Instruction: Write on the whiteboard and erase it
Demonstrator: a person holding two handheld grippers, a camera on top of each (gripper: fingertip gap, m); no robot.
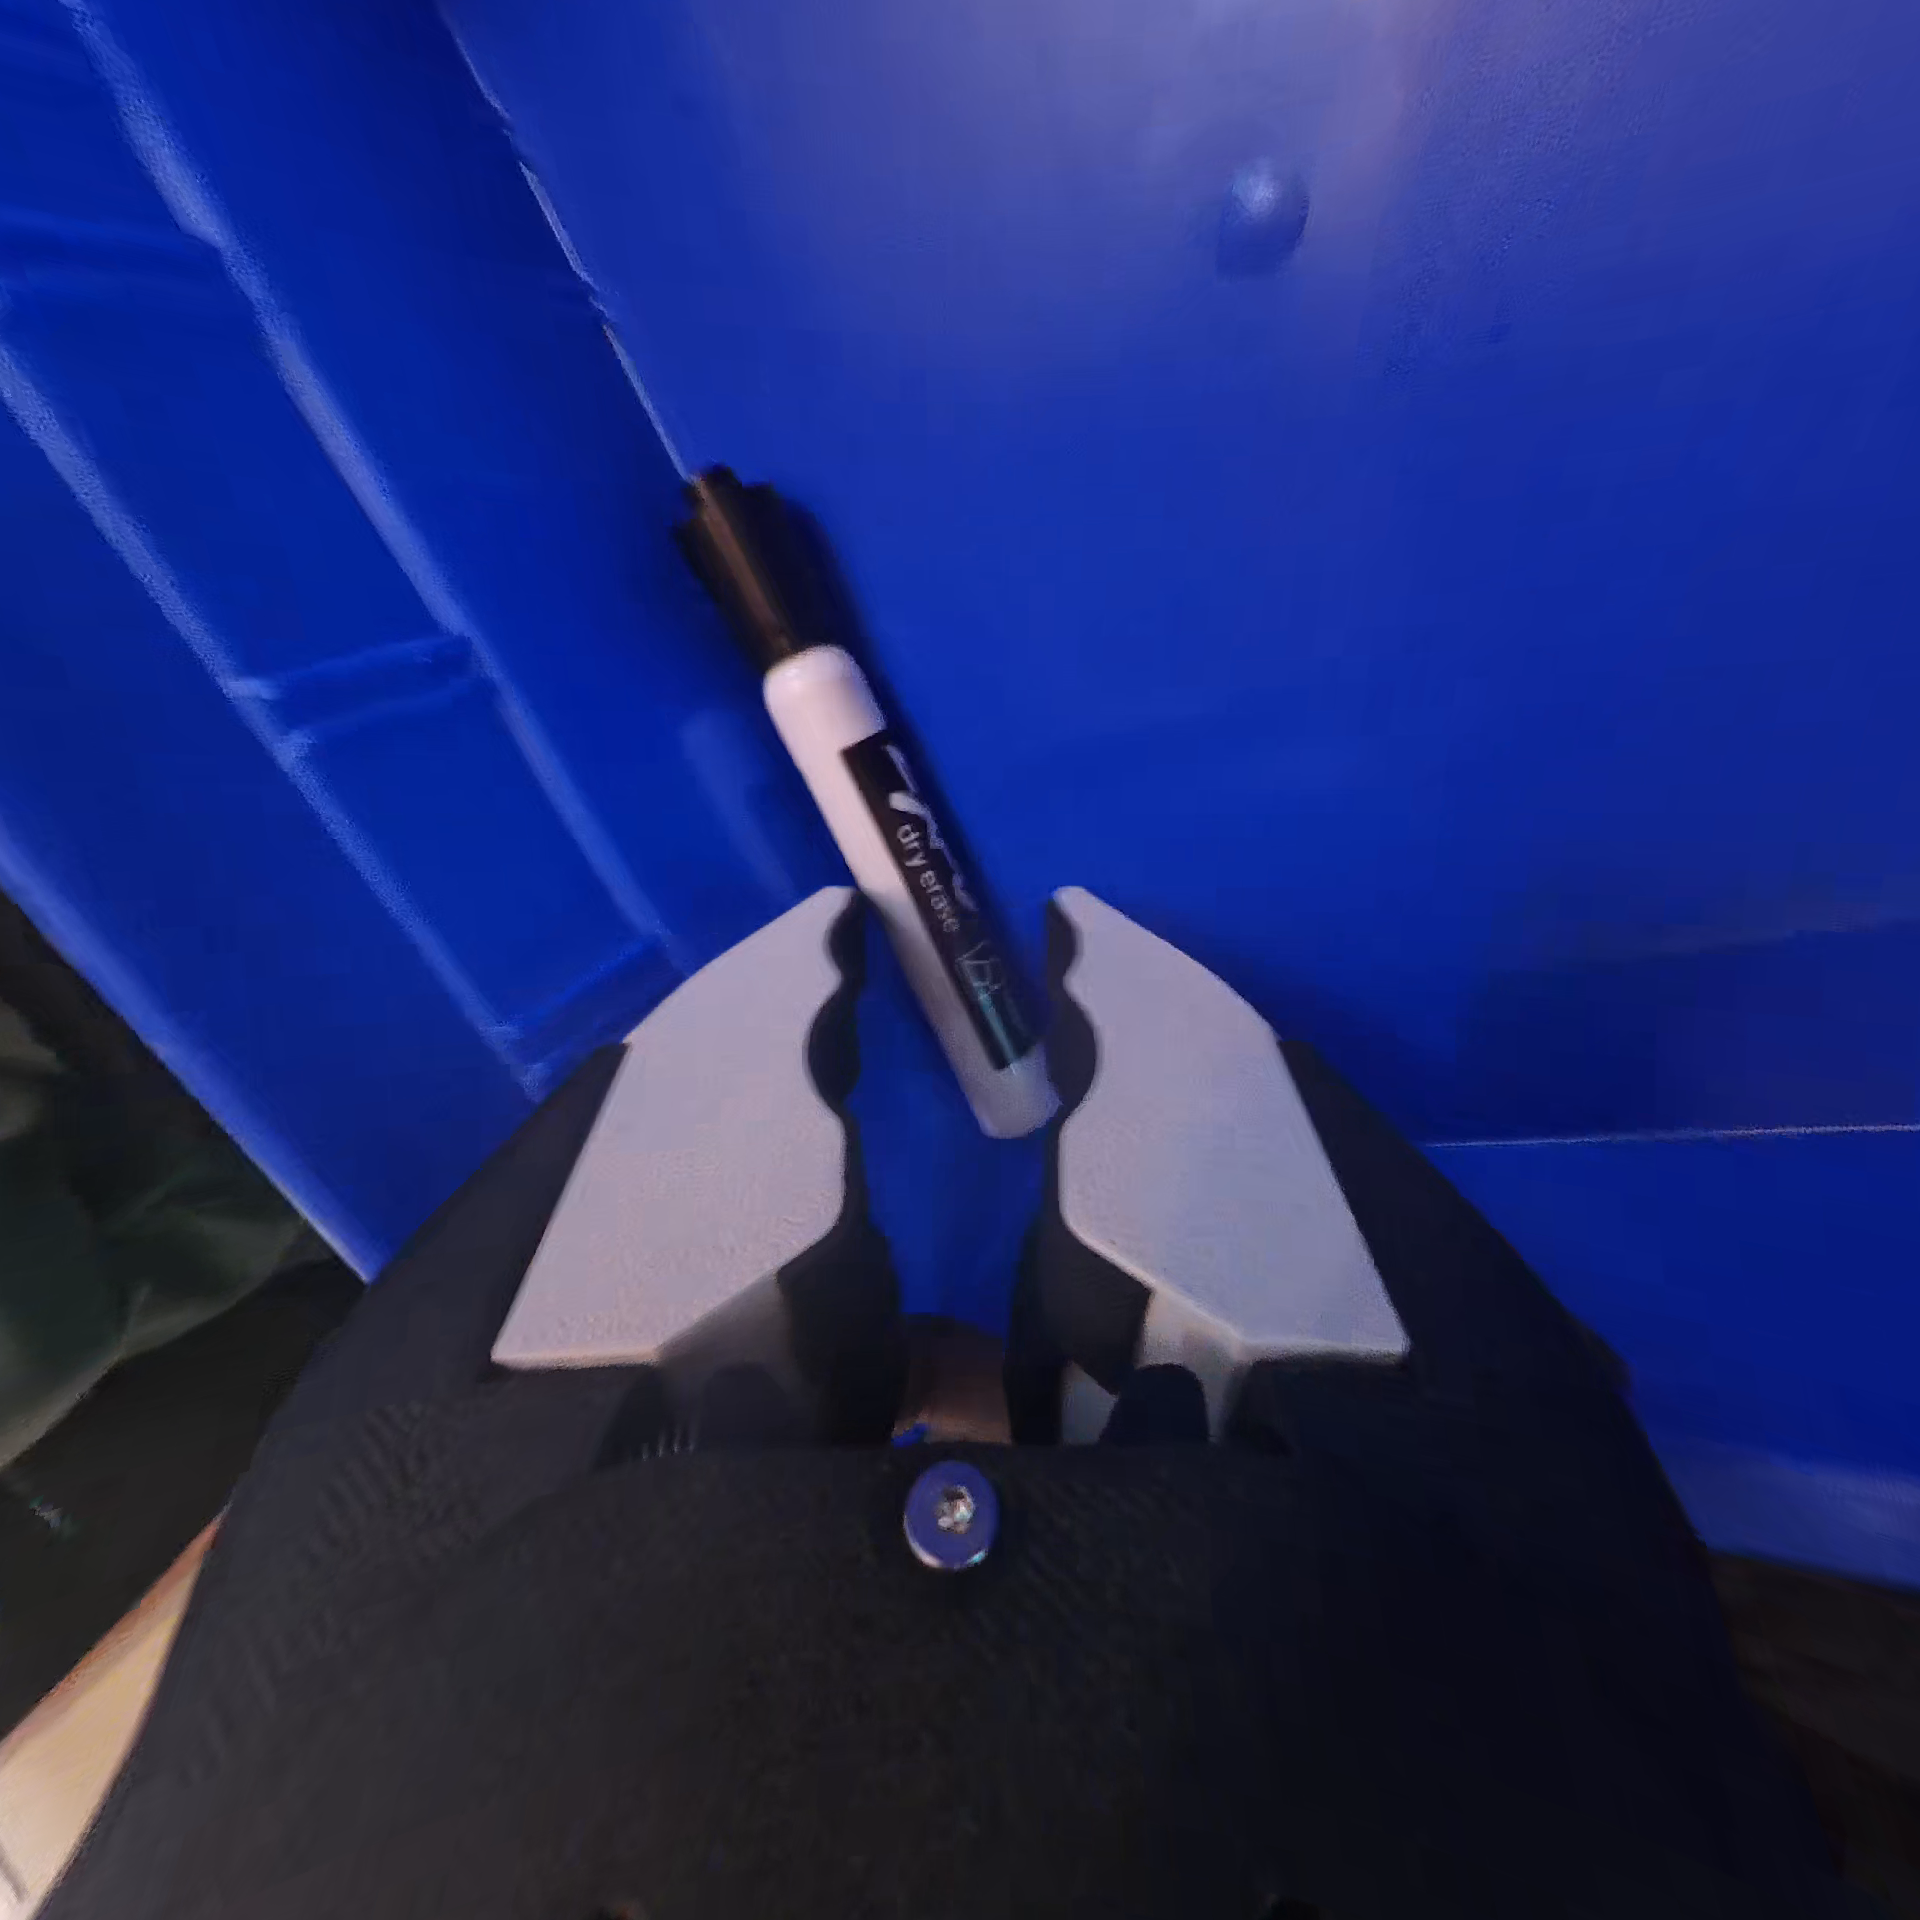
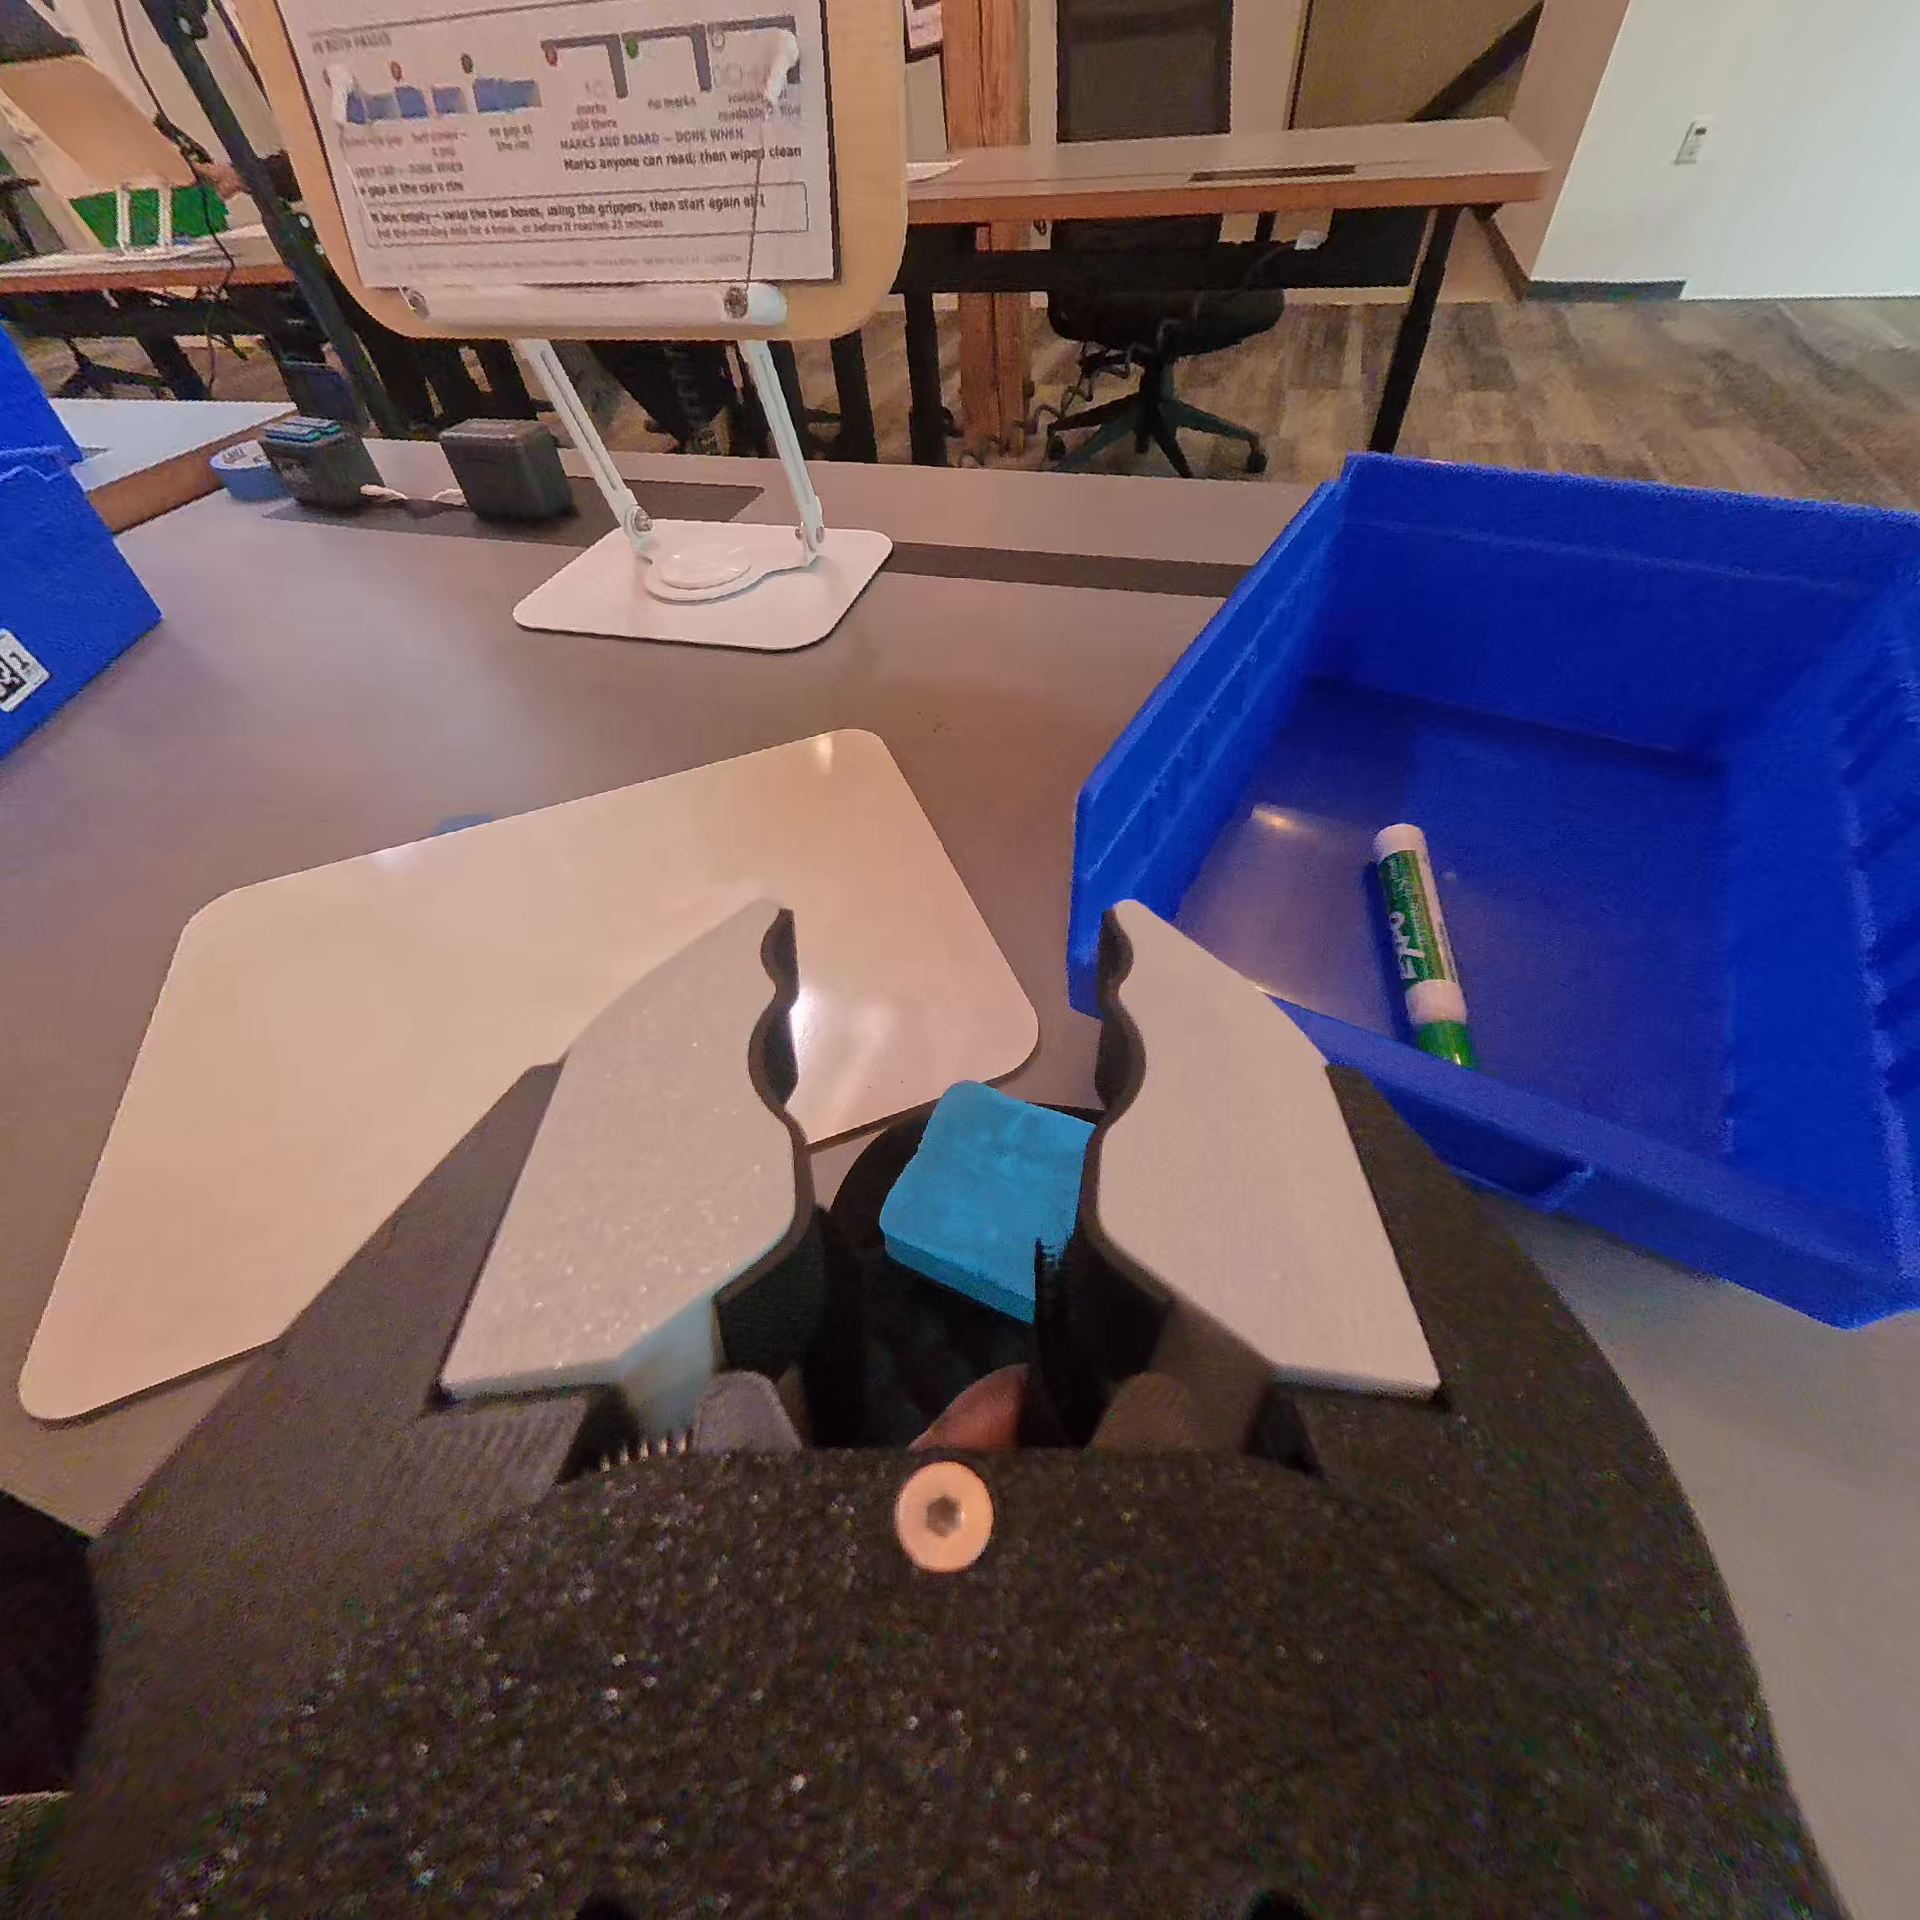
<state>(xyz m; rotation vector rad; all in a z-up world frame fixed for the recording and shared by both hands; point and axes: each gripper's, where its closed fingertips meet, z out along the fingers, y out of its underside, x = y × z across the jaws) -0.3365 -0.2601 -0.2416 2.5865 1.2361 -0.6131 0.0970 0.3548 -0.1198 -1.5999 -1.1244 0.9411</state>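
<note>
In the left wrist view my left gripper (image 1: 956, 906) is down inside a blue bin (image 1: 1403, 571). A white dry-erase marker (image 1: 883, 821) with a black cap (image 1: 740, 566) lies slanted between its fingers. Blue shows between the marker and each pad, so the jaws are open around it. In the right wrist view my right gripper (image 2: 948, 920) is open above the near corner of the blank whiteboard (image 2: 499, 997). A blue eraser (image 2: 987, 1195) lies low between the finger bases; the left pad stands clear of it.
An open blue bin (image 2: 1299, 665) stands right of the whiteboard with a green marker (image 2: 1418, 945) in it. Another blue bin (image 2: 62, 592) is at the far left. A white stand (image 2: 707, 582) with a printed sheet is behind the board on the grey table (image 2: 364, 686). One gripper's finger ends stand about 75 cm off the other's.
</note>
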